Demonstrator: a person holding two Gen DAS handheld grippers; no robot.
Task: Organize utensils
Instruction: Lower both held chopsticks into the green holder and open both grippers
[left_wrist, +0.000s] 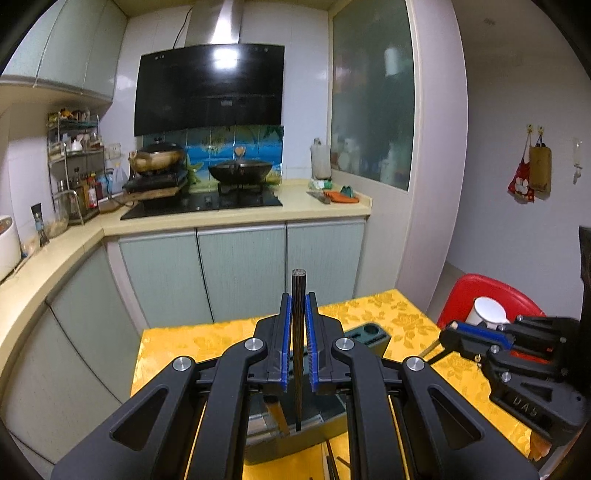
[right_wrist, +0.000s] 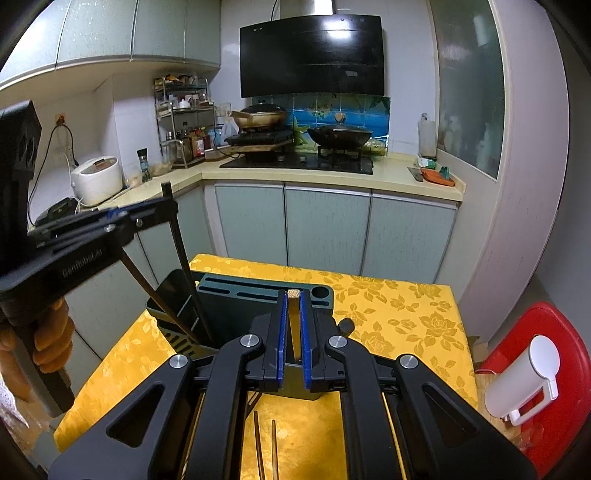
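My left gripper (left_wrist: 298, 302) is shut on a dark wooden chopstick (left_wrist: 297, 332) held upright, its lower end inside the dark green utensil holder (left_wrist: 295, 428). In the right wrist view the left gripper (right_wrist: 162, 210) shows at left with that dark chopstick (right_wrist: 184, 258) reaching down into the holder's open compartment (right_wrist: 177, 306). A second, brown chopstick (right_wrist: 155, 295) leans in the same compartment. My right gripper (right_wrist: 293, 299) is shut on a light bamboo chopstick (right_wrist: 294, 325) above the holder's slotted top (right_wrist: 258, 291). It also shows in the left wrist view (left_wrist: 452, 326).
The holder stands on a table with a yellow floral cloth (right_wrist: 388, 314). Two light chopsticks (right_wrist: 266, 450) lie on the cloth near me. A red stool (right_wrist: 554, 369) with a white container (right_wrist: 524, 380) is at right. Kitchen counter and stove (right_wrist: 295, 162) lie beyond.
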